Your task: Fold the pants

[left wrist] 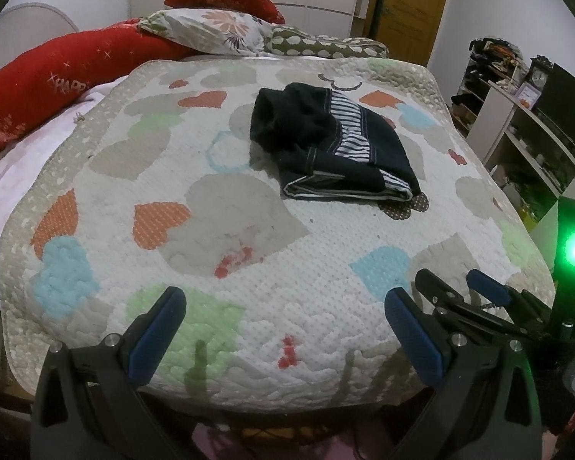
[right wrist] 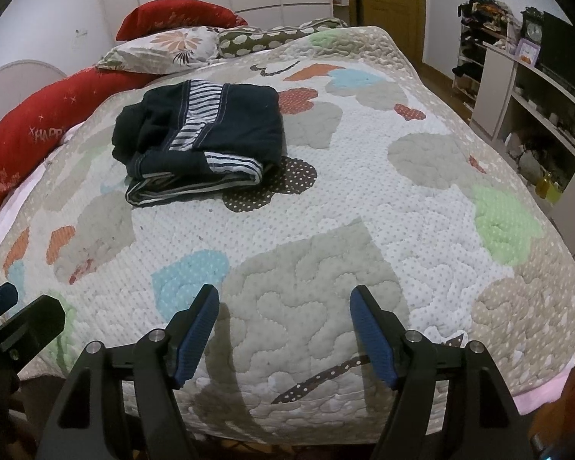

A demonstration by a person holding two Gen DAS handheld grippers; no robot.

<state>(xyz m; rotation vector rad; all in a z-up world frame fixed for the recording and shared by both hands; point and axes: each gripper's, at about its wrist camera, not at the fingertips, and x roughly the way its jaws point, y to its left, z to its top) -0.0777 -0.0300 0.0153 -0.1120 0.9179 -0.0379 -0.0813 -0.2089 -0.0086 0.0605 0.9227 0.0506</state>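
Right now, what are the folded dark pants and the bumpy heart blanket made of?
The folded dark navy pants with striped lining look like soft denim or cotton: pale seam stitching, matte. The quilted heart-patterned bedspread looks like padded cotton: puffy stitched bumps, matte.

Left gripper (left wrist: 283,306): body cut off by the bottom edge in its own view. Right gripper (right wrist: 283,303): base likewise cut at the bottom edge. Pants (left wrist: 327,142): folded in layers, inner layers and underside hidden. Red pillow (left wrist: 38,88): lettering partly readable, left end out of the picture. Shelf unit (right wrist: 536,115): contents too small and blurred to identify. Clock (left wrist: 538,76): face unreadable.
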